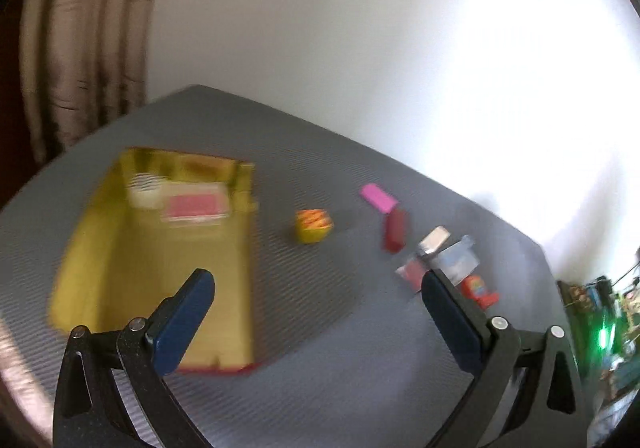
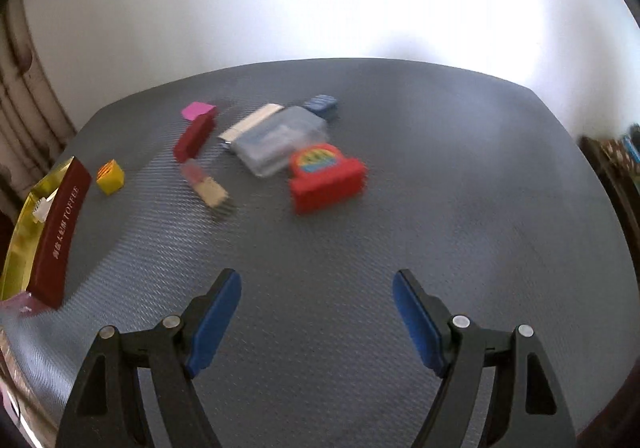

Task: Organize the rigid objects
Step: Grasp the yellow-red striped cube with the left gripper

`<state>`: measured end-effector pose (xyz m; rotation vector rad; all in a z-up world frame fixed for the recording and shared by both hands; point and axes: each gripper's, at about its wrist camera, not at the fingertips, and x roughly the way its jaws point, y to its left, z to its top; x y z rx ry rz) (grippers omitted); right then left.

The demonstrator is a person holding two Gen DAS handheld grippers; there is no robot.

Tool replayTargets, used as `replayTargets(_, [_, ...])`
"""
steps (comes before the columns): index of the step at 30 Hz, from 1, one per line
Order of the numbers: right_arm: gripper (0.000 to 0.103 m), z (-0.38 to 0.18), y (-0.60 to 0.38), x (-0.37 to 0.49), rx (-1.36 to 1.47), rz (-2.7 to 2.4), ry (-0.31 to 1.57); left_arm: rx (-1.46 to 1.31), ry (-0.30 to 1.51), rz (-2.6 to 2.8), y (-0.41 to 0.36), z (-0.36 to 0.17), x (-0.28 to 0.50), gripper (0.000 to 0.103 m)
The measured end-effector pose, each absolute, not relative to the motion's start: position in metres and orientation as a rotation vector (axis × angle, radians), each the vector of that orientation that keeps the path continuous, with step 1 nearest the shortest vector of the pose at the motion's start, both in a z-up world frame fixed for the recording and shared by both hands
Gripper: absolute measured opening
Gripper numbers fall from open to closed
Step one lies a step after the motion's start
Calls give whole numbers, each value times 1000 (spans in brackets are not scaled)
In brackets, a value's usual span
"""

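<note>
Both claws, left claw (image 1: pixel 318 314) and right claw (image 2: pixel 317 318), gape empty; the red plastic arcade-shaped toy (image 2: pixel 326 177) looks light, stiff, best pinched across its flat base

text: "TOFFEE" | white letters, after unreadable characters | on: dark red box side (image 2: pixel 60 232)

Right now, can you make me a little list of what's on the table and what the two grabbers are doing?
surface: grey table
box: gold-lined toffee box, open, two small packs inside
loose toys: yellow cube, pink block, dark red block, red toy, clear plastic case
left gripper: open, empty
right gripper: open, empty
</note>
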<state>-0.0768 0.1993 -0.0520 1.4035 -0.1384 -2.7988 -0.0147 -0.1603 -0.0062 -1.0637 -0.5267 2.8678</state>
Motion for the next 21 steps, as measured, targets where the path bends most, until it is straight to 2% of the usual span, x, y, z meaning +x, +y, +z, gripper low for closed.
replayTargets(4, [81, -45, 224, -53, 1353, -2834, -176, -1067, -438, 2866, -121, -21, -70, 102])
replayTargets(6, [81, -45, 231, -49, 1331, -2848, -181, -1184, -414, 2893, -113, -41, -106, 99])
replayTargets(7, [81, -44, 238, -44, 1312, -2857, -183, -1204, -386, 2900, -111, -47, -112, 94])
replayTargets(10, [81, -47, 253, -35, 1297, -2857, -232, -1330, -219, 2954, -102, -73, -148, 82])
replayTargets(12, [81, -49, 261, -31, 1297, -2847, -263, -1436, -186, 2967, -104, -92, -168, 81])
replayTargets(15, [81, -48, 269, -30, 1291, -2835, -308, -1446, -78, 3010, -99, -100, -182, 76])
replayTargets(17, [81, -46, 271, -31, 1276, -2827, -327, -1489, -64, 2992, -97, -105, -191, 62])
replayTargets(19, [81, -44, 271, -32, 1260, -2820, -336, -1515, -85, 2984, -98, -109, -197, 56])
replayTargets(21, [81, -45, 271, -32, 1259, -2812, -347, -1557, -97, 2978, -99, -114, -201, 39])
